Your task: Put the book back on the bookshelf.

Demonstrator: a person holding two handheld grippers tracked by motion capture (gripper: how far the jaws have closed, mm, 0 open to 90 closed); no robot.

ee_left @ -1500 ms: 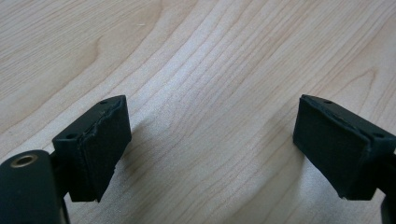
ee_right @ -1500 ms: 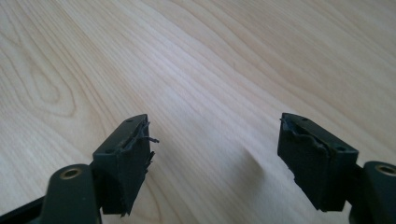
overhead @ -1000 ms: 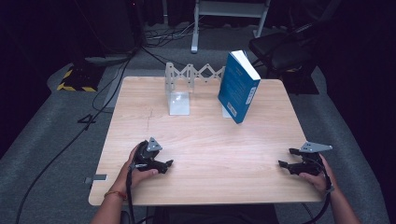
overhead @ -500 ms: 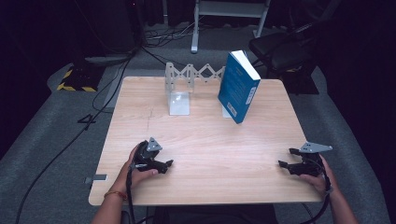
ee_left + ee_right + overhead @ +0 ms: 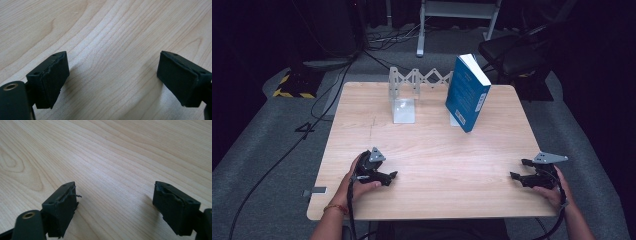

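On the wooden table [image 5: 432, 150] a blue book [image 5: 467, 93] stands upright and tilted at the back, right of centre. A clear rack with a zigzag back [image 5: 404, 97] stands to its left. My left gripper [image 5: 393, 176] rests on the table near the front left, held by a hand, its jaws wide apart and empty. The left gripper view has both pads [image 5: 53, 75] over bare wood. My right gripper [image 5: 515, 176] lies at the front right, pointing left, also open and empty. The right gripper view has its pads [image 5: 62, 205] above bare wood.
Grey carpet surrounds the table, with cables [image 5: 287, 150] trailing at the left. A yellow-and-black striped block [image 5: 294, 85] lies at the far left, and a metal stand [image 5: 457, 15] and a dark chair [image 5: 512, 55] are behind the table.
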